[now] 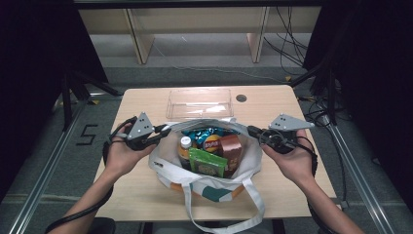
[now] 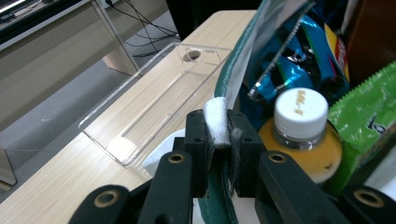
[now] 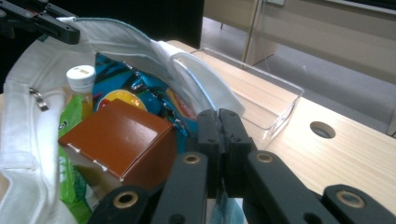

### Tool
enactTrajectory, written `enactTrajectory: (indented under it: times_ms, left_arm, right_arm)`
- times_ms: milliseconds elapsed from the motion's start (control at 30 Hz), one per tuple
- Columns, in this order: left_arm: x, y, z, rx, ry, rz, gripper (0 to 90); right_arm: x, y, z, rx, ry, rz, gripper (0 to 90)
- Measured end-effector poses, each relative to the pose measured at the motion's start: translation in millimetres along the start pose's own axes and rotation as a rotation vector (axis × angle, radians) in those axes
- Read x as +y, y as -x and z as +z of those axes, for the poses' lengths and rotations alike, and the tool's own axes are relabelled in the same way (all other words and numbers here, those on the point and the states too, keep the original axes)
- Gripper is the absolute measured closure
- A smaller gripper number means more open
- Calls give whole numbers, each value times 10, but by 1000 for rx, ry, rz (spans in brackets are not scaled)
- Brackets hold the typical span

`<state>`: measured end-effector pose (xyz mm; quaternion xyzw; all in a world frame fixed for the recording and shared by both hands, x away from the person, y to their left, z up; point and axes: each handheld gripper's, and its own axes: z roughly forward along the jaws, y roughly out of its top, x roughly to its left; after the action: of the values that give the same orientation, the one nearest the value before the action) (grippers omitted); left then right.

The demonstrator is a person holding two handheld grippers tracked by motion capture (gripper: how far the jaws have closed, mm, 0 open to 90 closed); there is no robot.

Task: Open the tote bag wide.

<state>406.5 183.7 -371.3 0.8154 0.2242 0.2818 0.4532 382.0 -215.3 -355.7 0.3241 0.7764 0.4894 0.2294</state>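
The left gripper (image 1: 164,130) is held at the left side of the tote bag (image 1: 168,168), and in the left gripper view its two black jaws are pressed together on the bag's green-edged rim (image 2: 223,88), with the cloth pinched between them. The right gripper (image 1: 253,130) is at the opposite side of the bag, and in the right gripper view its jaws are also closed on the white rim, a bit of bluish cloth hanging below them. The bag stands in the middle of the wooden table (image 1: 146,195), near the person's edge, and its mouth is open between the two grippers. Its long white handle (image 1: 253,204) hangs over the front edge of the table. Inside the bag I can see a bottle with a white cap (image 2: 300,108) and orange liquid, a green packet (image 1: 208,163) just beside it, a brown box (image 3: 119,137), and a blue chips bag (image 1: 207,136) behind them. Behind the bag, a clear plastic tray (image 1: 198,103) lies on the table, close to the bag's far rim, and a round hole (image 1: 241,98) in the tabletop is just to the right of the tray.
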Motion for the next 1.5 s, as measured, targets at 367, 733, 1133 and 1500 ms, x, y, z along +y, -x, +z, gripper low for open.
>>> enactTrajectory:
  times_ms: [367, 733, 1133, 1500]
  left_arm:
    - [3, -20, 143, 7, -13, -29, 797]
    - [-30, -50, 315, 7, -35, -50, 798]
    - [-73, -101, 431, 20, -40, -67, 799]
    - [-171, -129, 525, 17, -43, -103, 797]
  right_arm:
    - [-11, 43, 105, -52, -15, 6, 890]
    - [-107, 147, 252, -92, -31, 23, 890]
    - [-140, 210, 343, -95, -45, 5, 889]
    - [-205, 263, 444, -92, -52, 29, 889]
